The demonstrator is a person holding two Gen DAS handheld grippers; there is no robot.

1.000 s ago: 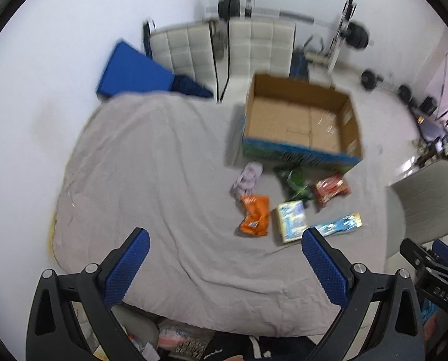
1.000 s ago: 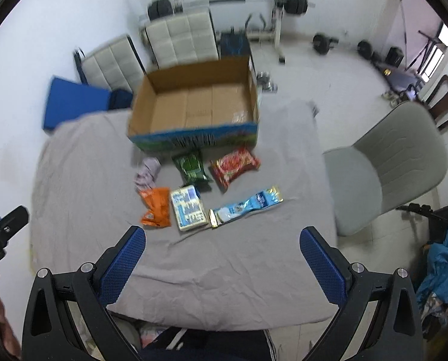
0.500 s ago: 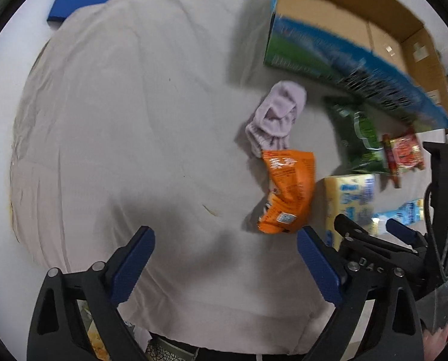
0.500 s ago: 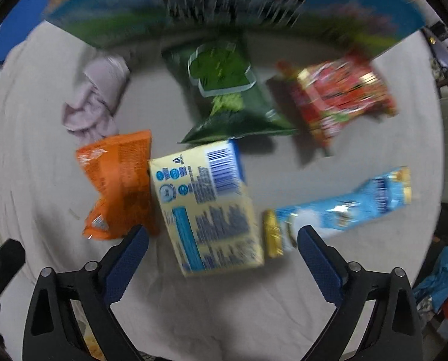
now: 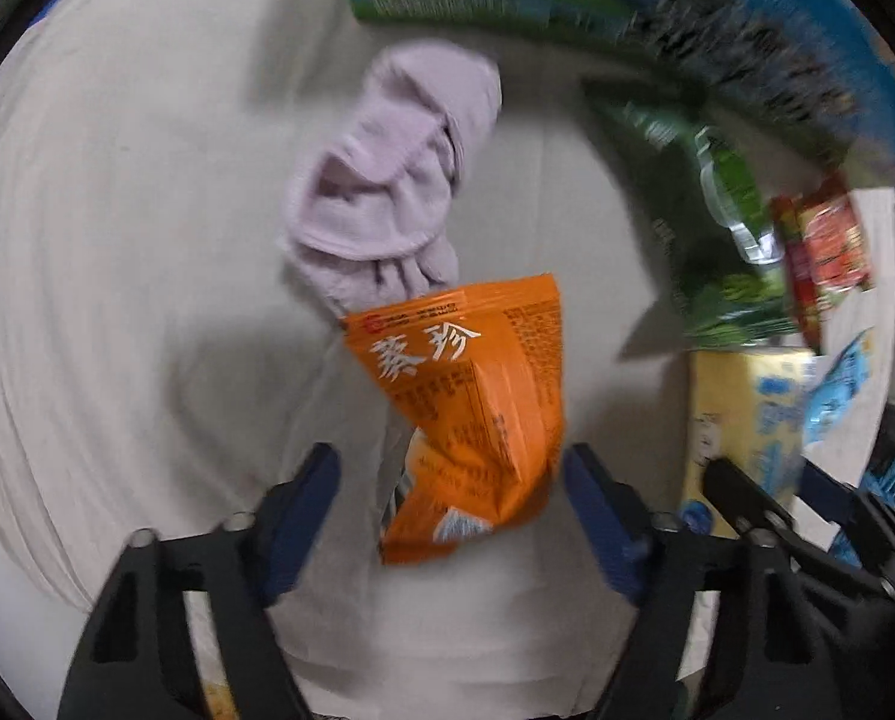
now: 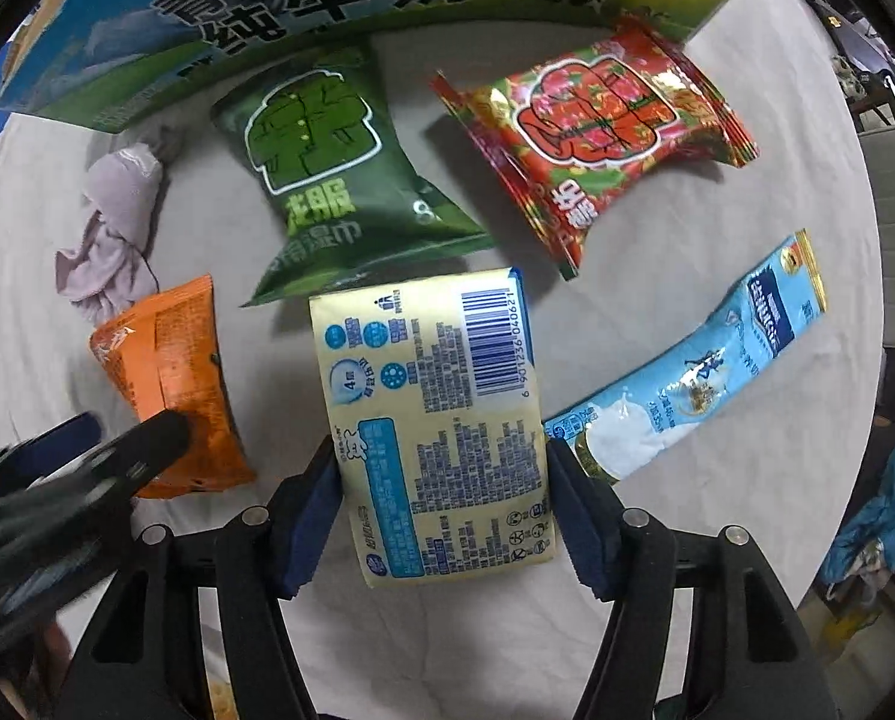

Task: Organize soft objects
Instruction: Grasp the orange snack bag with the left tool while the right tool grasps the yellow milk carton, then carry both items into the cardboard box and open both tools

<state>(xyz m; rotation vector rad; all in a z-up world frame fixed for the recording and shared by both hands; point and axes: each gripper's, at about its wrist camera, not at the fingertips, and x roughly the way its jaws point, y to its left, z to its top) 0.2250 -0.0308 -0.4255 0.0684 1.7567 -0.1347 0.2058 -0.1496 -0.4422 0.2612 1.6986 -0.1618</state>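
The left gripper (image 5: 450, 471) has its blue fingers spread on either side of the orange snack packet (image 5: 477, 414); a gap shows on each side, so the pads are not pressing it. The packet lies crumpled on the grey tablecloth (image 5: 117, 276), its top edge overlapping the lilac cloth (image 5: 387, 174) at 12 o'clock. At 3 o'clock of the packet sits the yellow tissue pack (image 5: 741, 402), with the right gripper's black finger reaching in over its lower edge.

In the right wrist view, the right gripper (image 6: 441, 489) straddles the yellow tissue pack (image 6: 435, 426) with its pads right at both long edges; whether they squeeze it cannot be told. At 9 o'clock of the pack lies the orange snack packet (image 6: 171, 384), a finger of the left gripper (image 6: 153, 438) over its lower part. At 11 o'clock lies the green wipes pouch (image 6: 333, 180), its corner touching the pack's top edge; at 1 o'clock the red foil packet (image 6: 603, 132); at 3 o'clock the light-blue sachet (image 6: 705, 372), its lower end beside the right finger. The printed carton (image 6: 303, 6) stands along the far edge at 12 o'clock, the lilac cloth (image 6: 117, 222) near its left corner.
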